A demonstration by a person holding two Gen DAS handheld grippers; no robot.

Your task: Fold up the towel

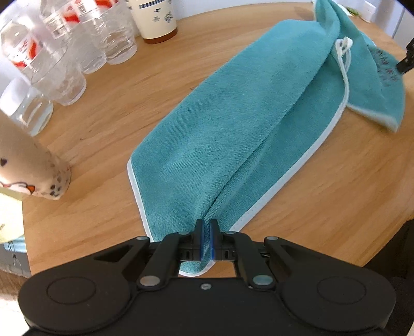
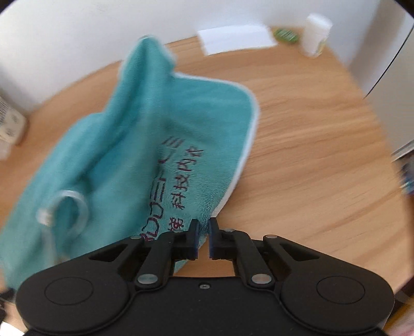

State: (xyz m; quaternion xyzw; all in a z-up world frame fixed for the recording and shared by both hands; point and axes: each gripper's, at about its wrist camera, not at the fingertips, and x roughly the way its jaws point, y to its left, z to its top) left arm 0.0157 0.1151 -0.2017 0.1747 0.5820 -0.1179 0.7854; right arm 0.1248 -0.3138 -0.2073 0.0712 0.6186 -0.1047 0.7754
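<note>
Left wrist view showed a round wooden surface (image 1: pixel 103 124) against a white wall, with clear plastic bottles (image 1: pixel 64 51) and a patterned paper cup (image 1: pixel 157 20) grouped at its far left edge and a milk-tea cup (image 1: pixel 38 170) lying nearer. The teal towel (image 1: pixel 233 124) with white trim lay on the surface, its long axis running from the left tongs (image 1: pixel 206 232) away toward the far right. The left tongs were pinched nearly closed on the towel's near corner. At the far end the cloth was lifted off the wood, a white hanging loop (image 1: pixel 342 49) showing there. In the right wrist view, the right tongs (image 2: pixel 203 234) were narrowed to a slim gap with the towel's (image 2: pixel 145 144) embroidered edge caught between the pads, that end raised and blurred. A white sheet (image 2: pixel 235 38) and a small white bottle (image 2: pixel 317 35) sat at the far rim.
</note>
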